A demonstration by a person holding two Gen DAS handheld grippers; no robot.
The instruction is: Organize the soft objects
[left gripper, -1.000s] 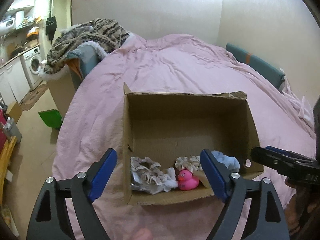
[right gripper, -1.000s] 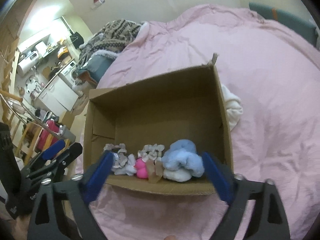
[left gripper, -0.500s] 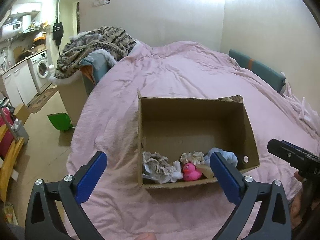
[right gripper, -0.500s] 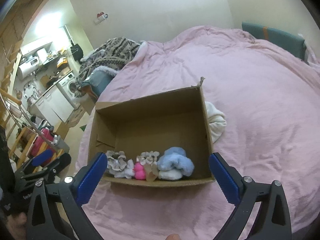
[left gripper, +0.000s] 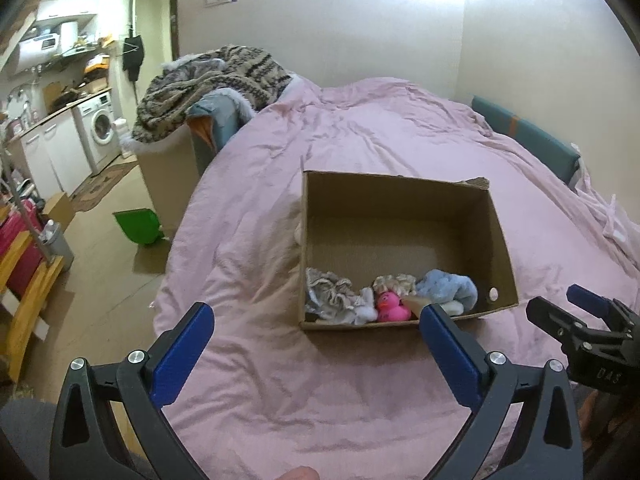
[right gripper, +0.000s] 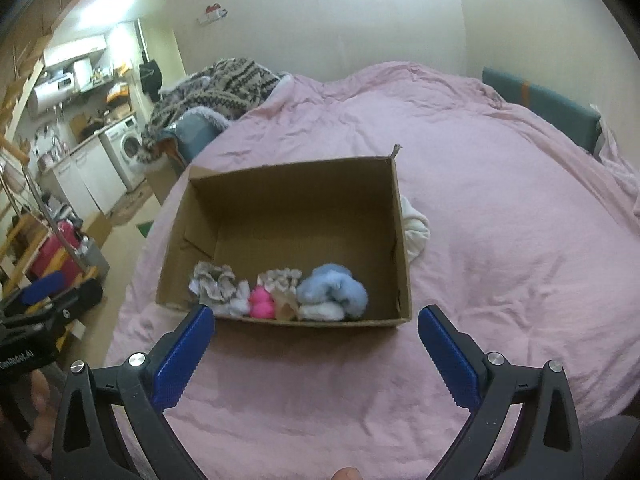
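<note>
We see the cardboard box [left gripper: 404, 216] sitting open-topped on the pink bedspread [left gripper: 360, 132], just right of centre in the left wrist view and centre-left in the right wrist view. Its long axis runs across both frames, and the near wall faces us.

Along that near wall lies a row of soft things: a grey-and-white ruffled cloth [right gripper: 214, 282] toward the left, a pink rubber duck [left gripper: 390, 306] in the middle with its beak turned to the left of the frame, a second ruffled piece [right gripper: 282, 278] behind it, and a blue fluffy bundle [right gripper: 332, 292] toward the right. The rear half of the box floor is bare.

A white cloth [right gripper: 414, 228] rests on the bed against the box's outer side wall, right of the box in the right wrist view.

Our left tongs [left gripper: 316, 344] stand wide apart, having just been opening, with nothing between them. Our right tongs [right gripper: 316, 342] are also spread wide and empty, hanging over the open bedspread in front of the box.

The bed's edge falls to the floor at the left of both frames; smooth bedspread extends right of and beyond the box.
</note>
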